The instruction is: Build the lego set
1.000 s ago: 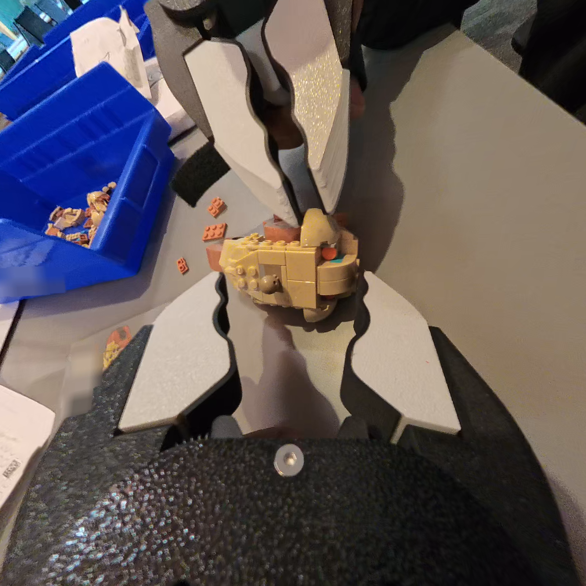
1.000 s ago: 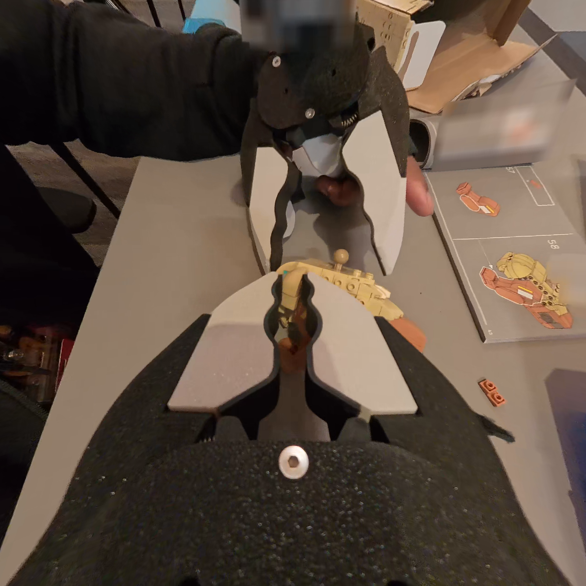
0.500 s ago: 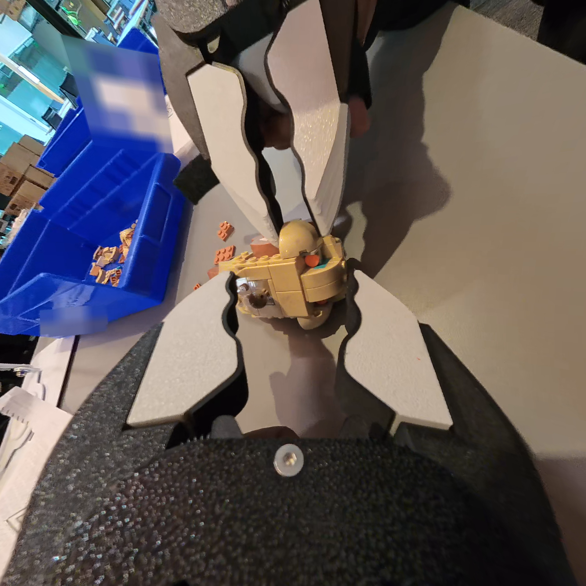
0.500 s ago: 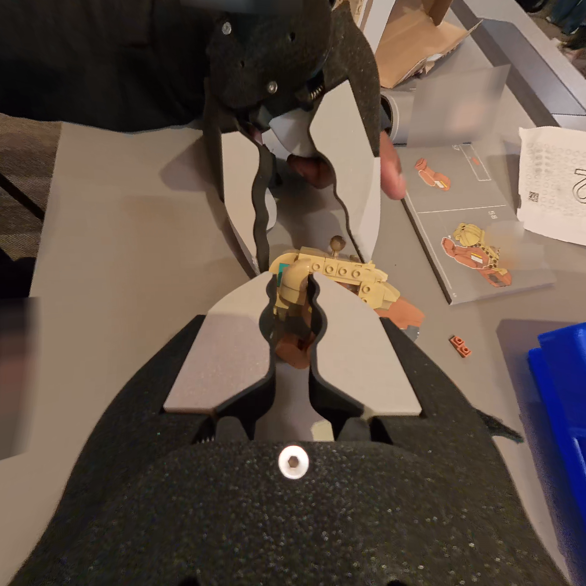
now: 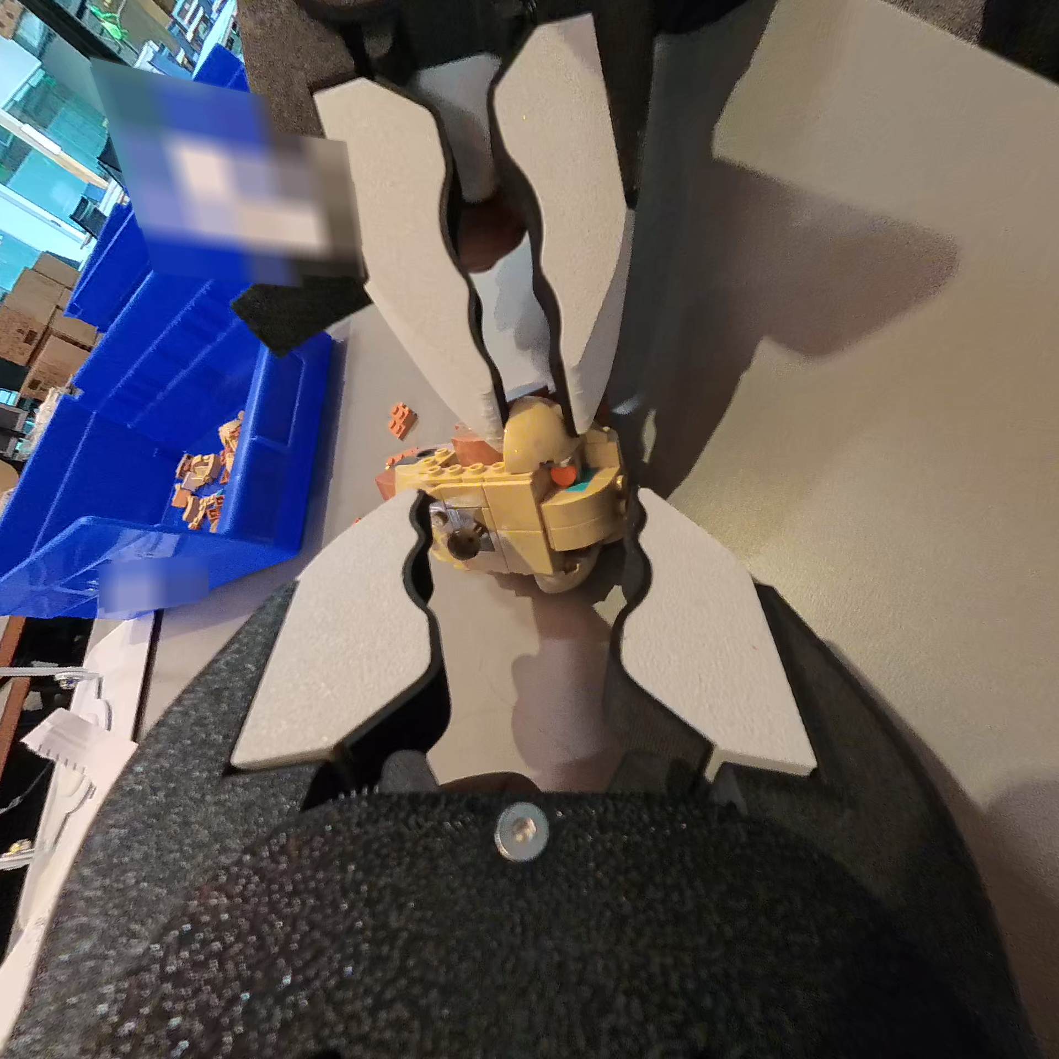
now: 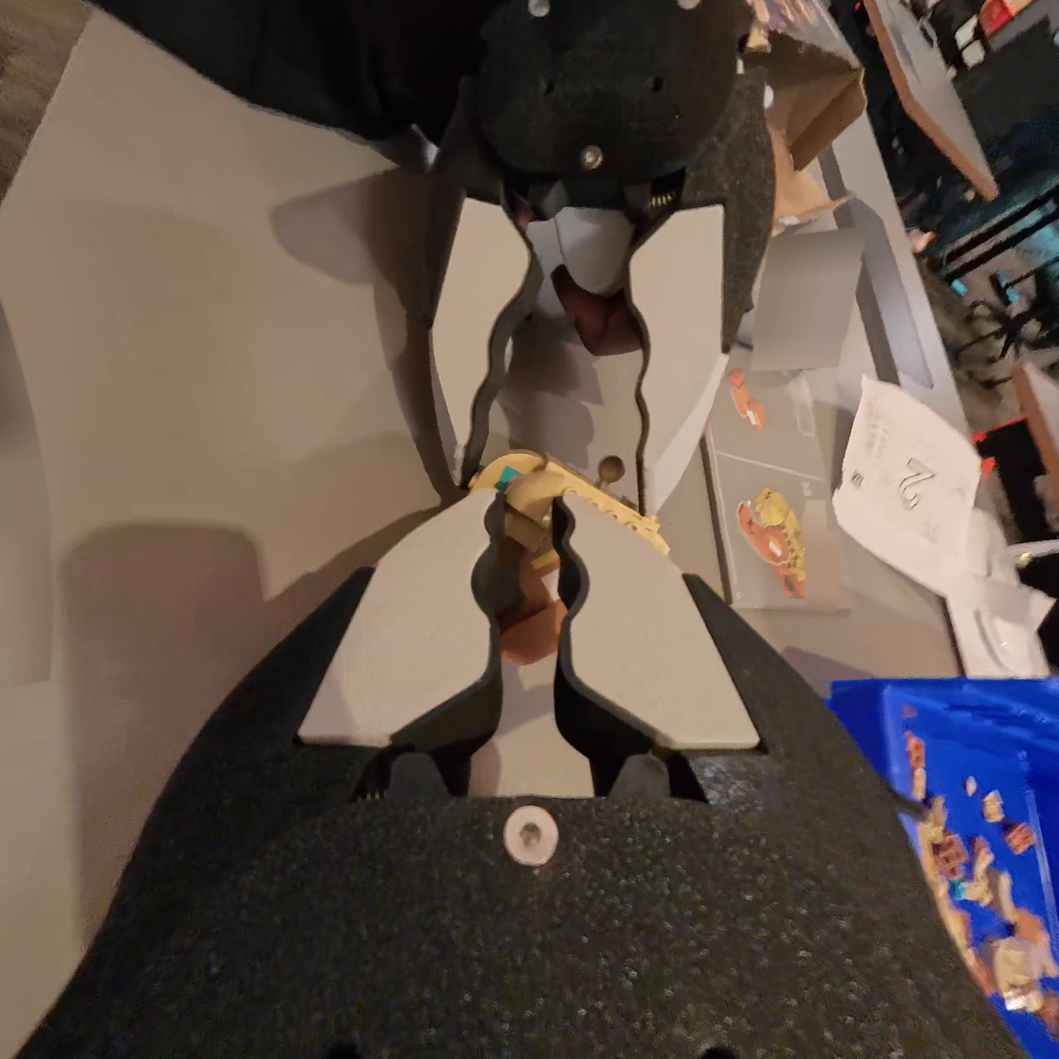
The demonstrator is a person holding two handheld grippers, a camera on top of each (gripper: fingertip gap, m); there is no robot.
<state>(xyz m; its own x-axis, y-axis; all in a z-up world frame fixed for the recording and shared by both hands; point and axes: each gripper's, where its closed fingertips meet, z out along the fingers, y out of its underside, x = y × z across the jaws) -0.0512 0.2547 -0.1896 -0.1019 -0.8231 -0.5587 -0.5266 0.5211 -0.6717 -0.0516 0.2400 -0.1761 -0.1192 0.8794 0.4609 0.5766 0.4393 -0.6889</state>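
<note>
A tan and brown lego model sits between the tips of my left gripper, which is shut on its two sides. My right gripper comes in from the opposite side and is shut on a tan domed piece on top of the model. In the right wrist view, my right gripper pinches that tan piece, and the model's studded tan plate shows behind it. The left gripper faces me there. The model's brown underside is mostly hidden by the fingers.
A blue bin with several loose pieces stands at the left, and shows low right in the right wrist view. Small brown bricks lie on the grey table. An instruction booklet and a white paper bag lie beside the model. The grippers are tip to tip, or close to it.
Both grippers have kept their hold and have tilted with the model. The model has rolled so that its side with the dark round knob faces the left camera more.
</note>
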